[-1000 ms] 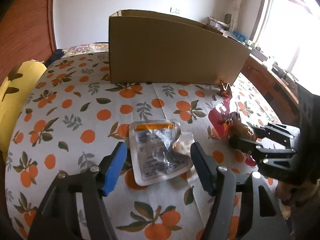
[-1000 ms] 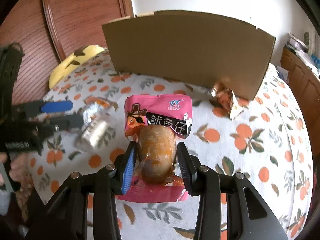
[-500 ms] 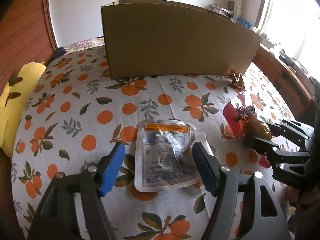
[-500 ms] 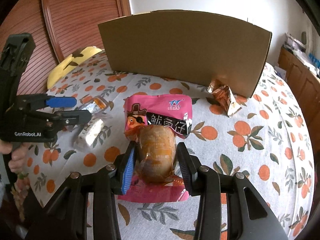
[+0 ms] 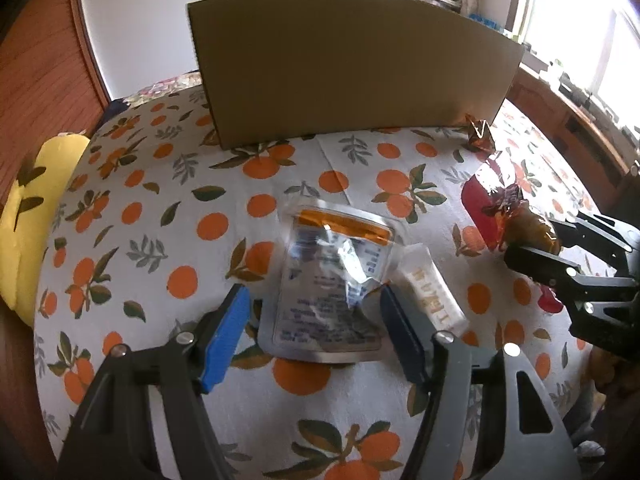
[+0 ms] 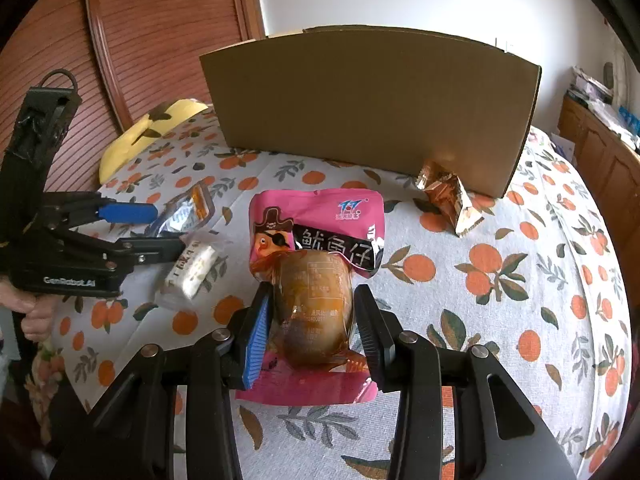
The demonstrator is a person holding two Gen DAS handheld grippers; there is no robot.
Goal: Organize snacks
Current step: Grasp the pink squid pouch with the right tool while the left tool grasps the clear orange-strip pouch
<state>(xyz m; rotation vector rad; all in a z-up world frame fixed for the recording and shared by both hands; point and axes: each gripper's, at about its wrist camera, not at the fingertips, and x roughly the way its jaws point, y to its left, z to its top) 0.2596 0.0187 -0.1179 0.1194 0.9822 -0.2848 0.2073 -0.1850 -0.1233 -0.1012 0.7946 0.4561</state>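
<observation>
Left gripper [image 5: 314,320] held low over the table, jaws spread wide, blue-padded finger [image 5: 226,338] leftmost. Right gripper [image 6: 312,328] level and forward-pointing, jaws closed against a brown snack pouch [image 6: 314,308]. A hand [image 6: 34,314] grips the left gripper's handle.

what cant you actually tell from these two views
- Inside of the cardboard box: both views meet only its front wall, so its contents stay hidden.
- Pink squid snack bag: right view, its lower part is covered by the brown vacuum pack and the right claw.
- Silver pouch: left view, print too small and glary to read.
- Right claw contact with the brown pack: unclear.
</observation>
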